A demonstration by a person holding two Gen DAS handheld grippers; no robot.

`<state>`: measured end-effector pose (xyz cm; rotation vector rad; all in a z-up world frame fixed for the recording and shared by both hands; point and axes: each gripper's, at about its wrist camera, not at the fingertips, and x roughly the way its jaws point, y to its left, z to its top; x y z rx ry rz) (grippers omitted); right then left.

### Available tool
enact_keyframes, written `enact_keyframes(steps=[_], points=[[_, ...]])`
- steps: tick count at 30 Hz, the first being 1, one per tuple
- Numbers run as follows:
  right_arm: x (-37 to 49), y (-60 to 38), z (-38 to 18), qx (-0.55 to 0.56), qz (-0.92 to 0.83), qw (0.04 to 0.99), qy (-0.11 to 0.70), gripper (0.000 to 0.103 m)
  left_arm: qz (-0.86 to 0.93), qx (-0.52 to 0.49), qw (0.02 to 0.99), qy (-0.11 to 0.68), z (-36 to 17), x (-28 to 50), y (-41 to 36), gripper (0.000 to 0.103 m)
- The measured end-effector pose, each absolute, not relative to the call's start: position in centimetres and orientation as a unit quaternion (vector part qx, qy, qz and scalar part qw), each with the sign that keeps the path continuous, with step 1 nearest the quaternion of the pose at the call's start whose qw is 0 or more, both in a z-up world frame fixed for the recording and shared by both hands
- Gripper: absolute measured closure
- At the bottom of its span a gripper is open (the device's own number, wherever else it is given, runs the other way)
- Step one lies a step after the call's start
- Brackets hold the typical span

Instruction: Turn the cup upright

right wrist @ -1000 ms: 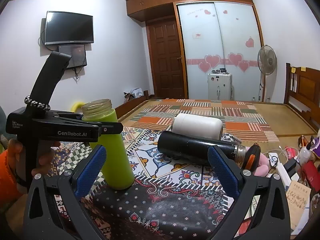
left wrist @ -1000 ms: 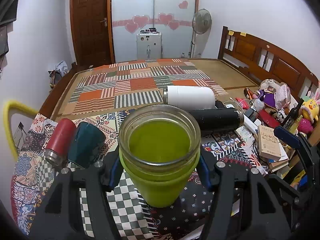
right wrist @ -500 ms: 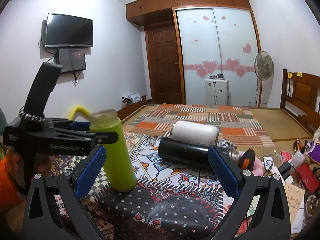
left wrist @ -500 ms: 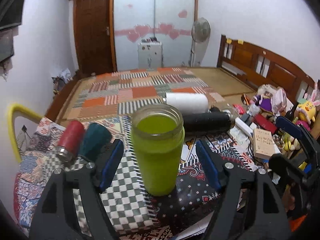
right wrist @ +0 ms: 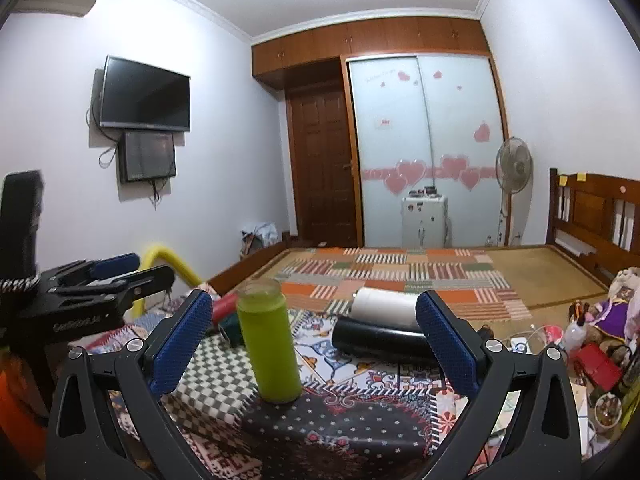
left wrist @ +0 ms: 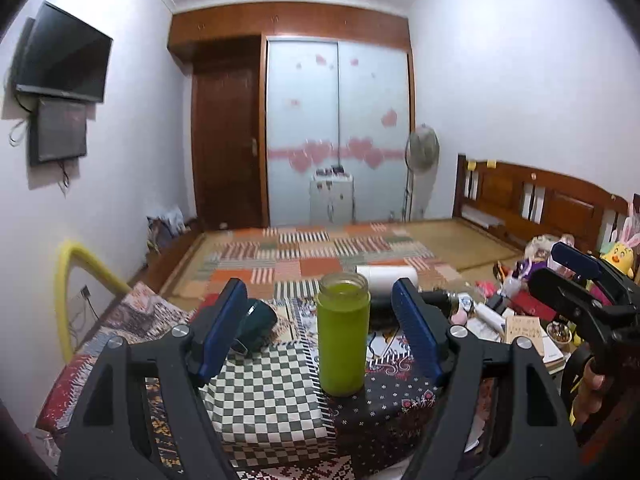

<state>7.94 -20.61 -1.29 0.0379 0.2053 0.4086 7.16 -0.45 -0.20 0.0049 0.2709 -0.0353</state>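
Observation:
The lime-green cup [left wrist: 343, 336] stands upright with its open mouth up on the patterned tablecloth [left wrist: 276, 396]; it also shows in the right wrist view [right wrist: 272, 340]. My left gripper [left wrist: 320, 328] is open and empty, its blue pads on either side of the cup with clear gaps, drawn back from it. My right gripper [right wrist: 314, 344] is open and empty, with the cup seen between its pads, nearer the left pad. The left gripper also shows at the left of the right wrist view [right wrist: 100, 280].
A white bottle [right wrist: 384, 304] and a black bottle [right wrist: 380, 338] lie on their sides behind the cup. A dark teal cup [left wrist: 256, 326] and a red cup [right wrist: 224, 306] lie to the left. Toys, books and clutter [left wrist: 528, 328] crowd the right side.
My left gripper has let go of the green cup, opened wide, and pulled back and up. The cup stays standing upright. My right gripper has drawn back slightly.

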Motion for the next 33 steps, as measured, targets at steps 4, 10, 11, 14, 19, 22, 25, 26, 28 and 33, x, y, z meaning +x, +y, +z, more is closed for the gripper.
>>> enact_keyframes(steps=[4, 10, 11, 14, 19, 22, 25, 26, 28, 33], points=[[6.2, -20.0, -0.6, 0.021, 0.194, 0.977, 0.083, 0.001, -0.005, 0.006, 0.995, 0.103, 0.3, 4.8, -0.7, 0.023], [4.4, -19.3, -0.5, 0.01, 0.182, 0.981, 0.061, 0.0, 0.002, 0.004, 0.998, 0.069, 0.0, 2.1, -1.0, 0.012], [4.3, -19.2, -0.6, 0.006, 0.181, 0.982, 0.059, 0.0, 0.004, 0.004, 0.998, 0.066, -0.1, 1.8, -0.9, 0.012], [3.9, -19.0, -0.9, 0.003, 0.178, 0.982, 0.061, 0.0, 0.007, 0.003, 0.998, 0.06, -0.2, 1.1, -1.0, 0.01], [4.0, -19.2, -1.3, 0.009, 0.175, 0.982, 0.071, 0.0, 0.016, 0.007, 0.999, 0.05, -0.6, 0.3, -1.0, 0.004], [3.9, -19.4, -1.5, 0.013, 0.174, 0.982, 0.074, 0.0, 0.016, 0.008, 0.999, 0.05, -0.8, 0.0, -1.0, 0.002], [3.9, -19.5, -1.6, 0.014, 0.172, 0.982, 0.076, 0.0, 0.019, 0.009, 0.999, 0.049, -1.0, -0.2, -1.0, 0.001], [3.9, -19.5, -1.6, 0.014, 0.171, 0.982, 0.075, 0.0, 0.021, 0.01, 0.999, 0.048, -1.0, -0.2, -1.1, 0.001], [3.8, -19.6, -1.6, 0.014, 0.17, 0.982, 0.075, 0.0, 0.022, 0.009, 0.999, 0.047, -1.0, -0.1, -1.2, 0.0], [3.6, -19.4, -1.6, 0.013, 0.169, 0.983, 0.075, 0.0, 0.022, 0.003, 0.999, 0.05, -1.1, 0.0, -1.0, 0.0]])
